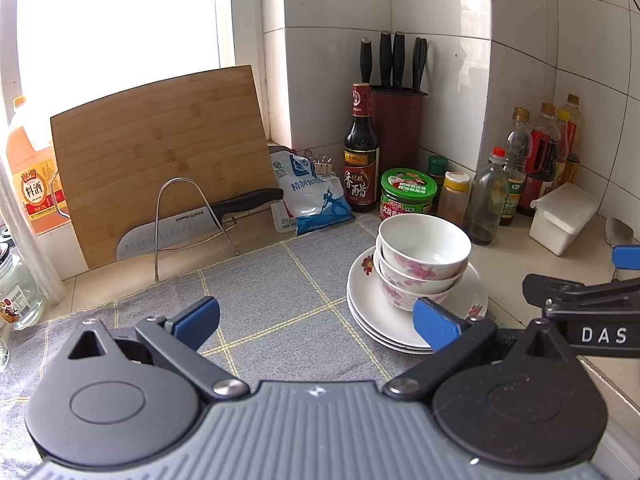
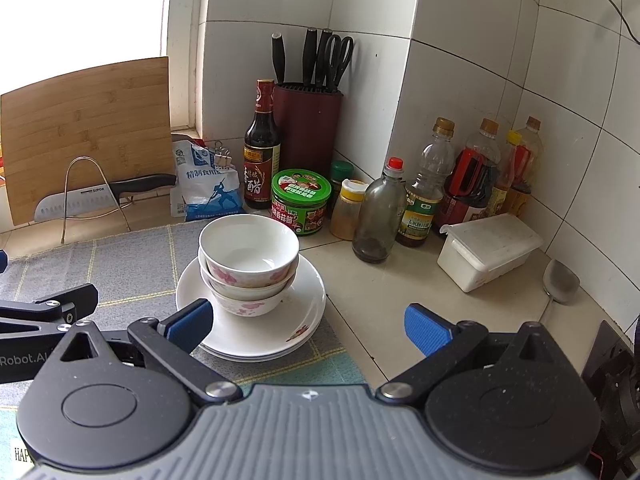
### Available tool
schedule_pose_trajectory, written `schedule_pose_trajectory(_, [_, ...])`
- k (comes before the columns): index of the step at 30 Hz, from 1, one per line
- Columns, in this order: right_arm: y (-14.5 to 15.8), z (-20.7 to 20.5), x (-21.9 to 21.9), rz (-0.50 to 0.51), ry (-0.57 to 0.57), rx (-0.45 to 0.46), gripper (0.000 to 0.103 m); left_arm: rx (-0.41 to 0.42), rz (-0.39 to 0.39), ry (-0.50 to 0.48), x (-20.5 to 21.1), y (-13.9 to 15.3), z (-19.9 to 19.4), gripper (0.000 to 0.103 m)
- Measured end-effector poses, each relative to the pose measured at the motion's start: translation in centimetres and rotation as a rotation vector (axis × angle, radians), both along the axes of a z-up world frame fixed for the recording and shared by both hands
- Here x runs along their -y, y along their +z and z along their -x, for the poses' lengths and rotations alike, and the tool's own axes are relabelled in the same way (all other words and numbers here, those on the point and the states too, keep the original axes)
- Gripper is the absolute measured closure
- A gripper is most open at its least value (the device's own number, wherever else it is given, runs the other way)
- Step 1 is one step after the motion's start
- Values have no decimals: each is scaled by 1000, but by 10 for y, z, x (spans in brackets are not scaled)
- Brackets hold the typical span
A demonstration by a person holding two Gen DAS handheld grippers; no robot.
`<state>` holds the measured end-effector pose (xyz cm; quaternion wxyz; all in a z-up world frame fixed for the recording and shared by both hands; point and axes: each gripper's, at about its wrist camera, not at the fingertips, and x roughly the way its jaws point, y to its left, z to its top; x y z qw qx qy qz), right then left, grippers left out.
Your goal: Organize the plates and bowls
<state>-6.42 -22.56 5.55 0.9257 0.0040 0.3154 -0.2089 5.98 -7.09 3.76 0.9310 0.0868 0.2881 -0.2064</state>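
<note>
1. Three bowls sit nested one inside another, white with pink flowers on the outside; the top one looks empty
2. The bowls stand on a stack of white plates, toward its back left part; I count about three rims
3. The plates rest at the right edge of a grey mat with yellow lines, on a pale counter
4. Left gripper: fingers wide apart, nothing between them, hovering above the mat; its right pad lies in front of the plates in this view, contact cannot be told
5. Right gripper: fingers also spread wide and empty; its left pad shows over the plates' left rim, the right one over bare counter
6. Each gripper's side shows at the edge of the other's view, so they sit close side by side
7. Behind the plates: a green-lidded jar, a dark vinegar bottle, a dark red knife block in the tiled corner, and a salt bag
8. To the left a board leans by the window, with a knife lying in a wire rack before it
9. To the right stand several bottles, a white lidded box and a metal spoon
</note>
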Motion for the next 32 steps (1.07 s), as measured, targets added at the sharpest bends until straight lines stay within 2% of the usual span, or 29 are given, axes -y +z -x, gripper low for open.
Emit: schedule_pose_trajectory(32, [1, -1, -1, 6, 5, -3, 0, -13, -9, 7, -1, -3, -1, 1])
